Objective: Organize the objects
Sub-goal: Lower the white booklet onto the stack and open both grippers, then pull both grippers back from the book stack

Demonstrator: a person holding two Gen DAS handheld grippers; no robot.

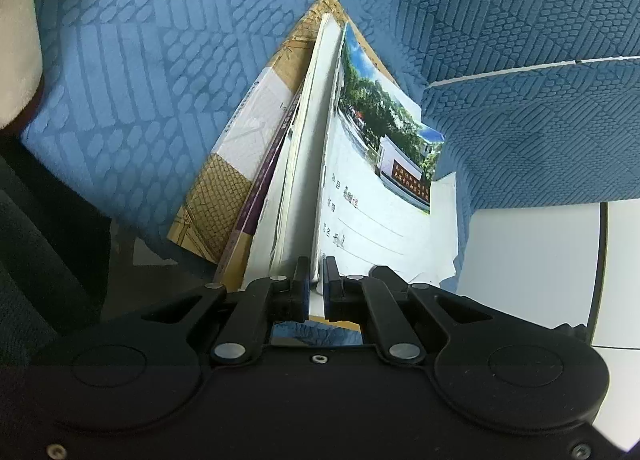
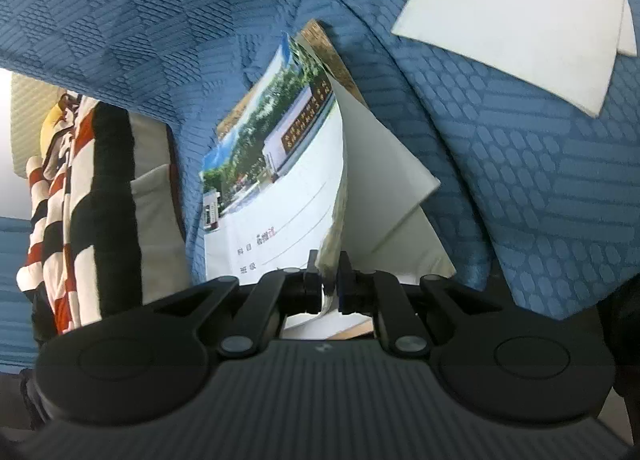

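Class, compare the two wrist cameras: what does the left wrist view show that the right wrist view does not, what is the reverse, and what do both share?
Only the left wrist view: the left gripper shut on the notebook, a brown-covered book beside it, and a thin white cord.

Only the right wrist view: the right gripper shut on the notebook's pages, a striped red, black and white cloth, and a white sheet lying on the fabric.

Both: the photo-cover notebook held over blue patterned fabric.
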